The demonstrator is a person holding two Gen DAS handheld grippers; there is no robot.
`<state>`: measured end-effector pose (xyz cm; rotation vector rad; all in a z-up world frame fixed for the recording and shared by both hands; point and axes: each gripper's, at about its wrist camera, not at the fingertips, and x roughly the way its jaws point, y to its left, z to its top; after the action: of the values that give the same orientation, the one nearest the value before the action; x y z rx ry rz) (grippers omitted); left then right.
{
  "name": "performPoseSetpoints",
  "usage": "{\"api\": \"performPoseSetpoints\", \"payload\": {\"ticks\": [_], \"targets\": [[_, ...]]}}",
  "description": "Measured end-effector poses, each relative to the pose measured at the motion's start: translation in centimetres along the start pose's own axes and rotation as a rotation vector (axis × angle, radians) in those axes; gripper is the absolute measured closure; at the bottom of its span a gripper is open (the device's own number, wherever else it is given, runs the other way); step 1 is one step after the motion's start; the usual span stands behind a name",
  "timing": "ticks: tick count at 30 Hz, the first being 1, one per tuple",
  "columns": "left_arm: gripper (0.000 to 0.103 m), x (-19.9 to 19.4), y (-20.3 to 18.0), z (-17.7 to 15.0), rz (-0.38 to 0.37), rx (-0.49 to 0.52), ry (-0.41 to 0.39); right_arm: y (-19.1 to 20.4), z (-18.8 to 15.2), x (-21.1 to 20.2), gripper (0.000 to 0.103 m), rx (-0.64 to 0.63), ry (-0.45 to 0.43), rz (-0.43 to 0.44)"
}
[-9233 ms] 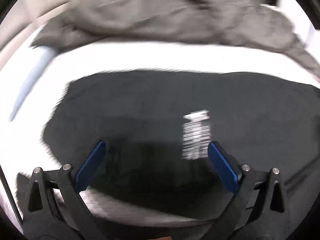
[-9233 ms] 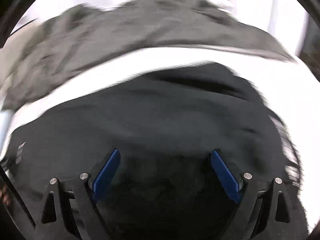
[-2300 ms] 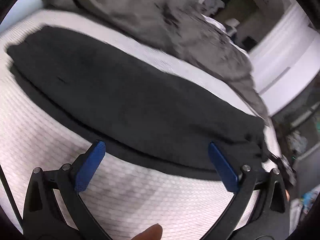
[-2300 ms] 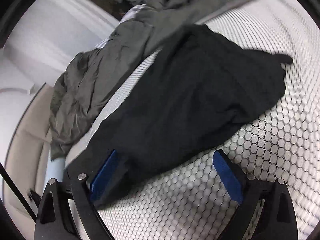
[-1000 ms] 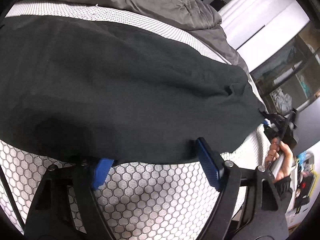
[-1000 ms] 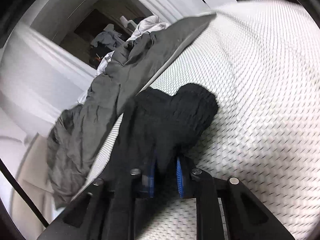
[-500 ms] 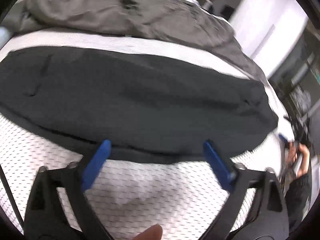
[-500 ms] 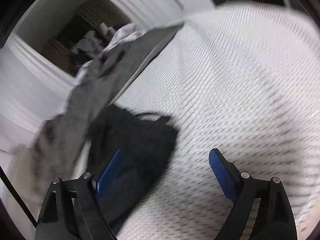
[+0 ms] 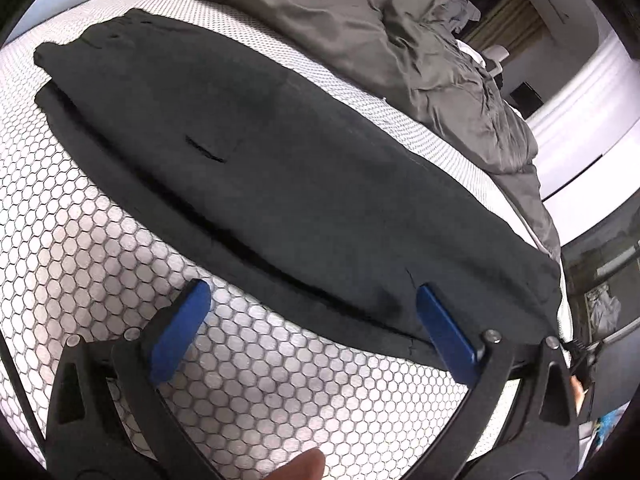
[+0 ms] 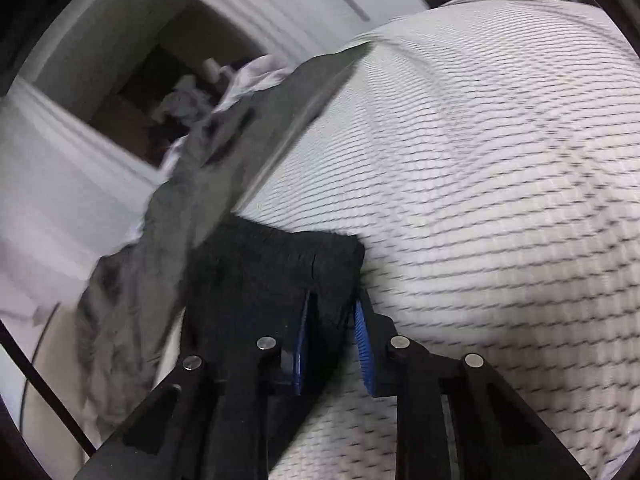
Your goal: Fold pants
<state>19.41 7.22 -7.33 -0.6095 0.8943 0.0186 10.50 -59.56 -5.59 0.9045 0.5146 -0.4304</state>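
Note:
The black pants lie folded lengthwise in a long strip across the white honeycomb mattress. My left gripper hovers open at the strip's near edge, its blue pads wide apart with nothing gripped. In the right wrist view, the narrow end of the pants runs between the blue pads of my right gripper. Its jaws are closing, and the pads pinch the cloth just above the mattress.
A crumpled grey duvet lies along the far side of the mattress, right behind the pants, and shows as the grey duvet in the right view. A thumb shows at the bottom. The mattress edge drops off at the right.
The left gripper backed off from the pants' near edge, opened fully and swung along the strip. The right gripper opened wide half a second ago and has closed on the pants' end again.

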Motion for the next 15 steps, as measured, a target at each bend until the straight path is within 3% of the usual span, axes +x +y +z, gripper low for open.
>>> {"api": "performPoseSetpoints", "payload": {"ticks": [1, 3, 4, 5, 7, 10, 15], "targets": [[0.001, -0.1, 0.3, 0.2, 0.0, -0.005, -0.001, -0.6, -0.1, 0.4, 0.073, 0.012, 0.006, -0.047], [0.001, -0.6, 1.1, 0.7, 0.007, -0.011, -0.013, -1.3, 0.2, 1.3, 0.071, 0.064, 0.049, -0.029], [0.001, -1.1, 1.5, 1.0, 0.016, -0.019, -0.027, -0.9, 0.6, 1.1, 0.06, 0.07, 0.049, -0.017], [0.001, -2.0, 2.2, 1.4, 0.028, -0.047, -0.062, -0.3, 0.9, 0.1, 0.041, 0.062, 0.033, -0.019], [0.001, -3.5, 3.9, 2.4, 0.033, -0.122, -0.126, 0.9, 0.9, -1.8, 0.022, 0.032, -0.027, -0.02], [0.001, -5.5, 8.3, 3.0, -0.001, -0.295, -0.188, 2.5, 0.2, -5.0, 0.017, -0.023, -0.089, 0.044], [0.011, -5.1, 13.5, 4.4, -0.074, -0.461, -0.205, 6.6, -2.0, -3.5, 0.016, -0.067, 0.051, 0.223]]}}
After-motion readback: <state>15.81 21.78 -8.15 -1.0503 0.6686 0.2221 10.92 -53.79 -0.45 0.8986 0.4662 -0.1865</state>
